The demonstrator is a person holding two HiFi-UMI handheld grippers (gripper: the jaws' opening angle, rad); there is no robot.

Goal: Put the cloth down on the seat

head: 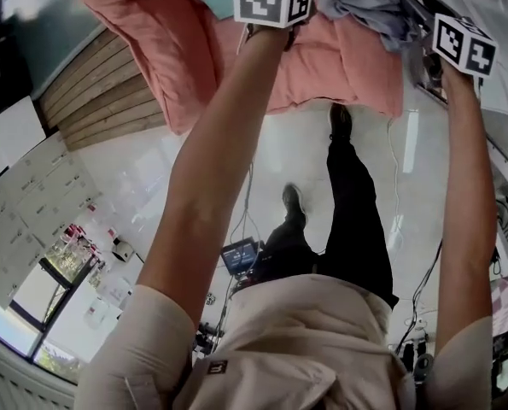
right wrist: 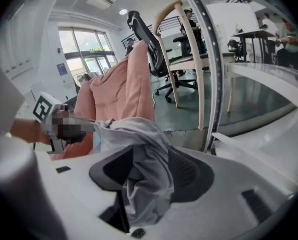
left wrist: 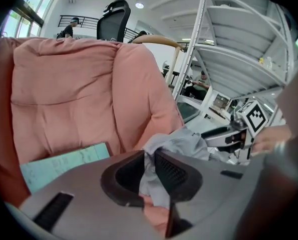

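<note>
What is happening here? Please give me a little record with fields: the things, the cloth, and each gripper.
Scene: a person with a gripper in each hand, at a pink cushioned seat
Cloth: grey cloth, held between both grippers by the seat; contact with it unclear
Left gripper: shut on the cloth
Right gripper: jaws apart, cloth hanging loose between them
Also there: teal paper sheet on the seat cushion

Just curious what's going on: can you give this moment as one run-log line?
left gripper: shut on grey cloth | right gripper: open, cloth loose between jaws | place: by pink seat
</note>
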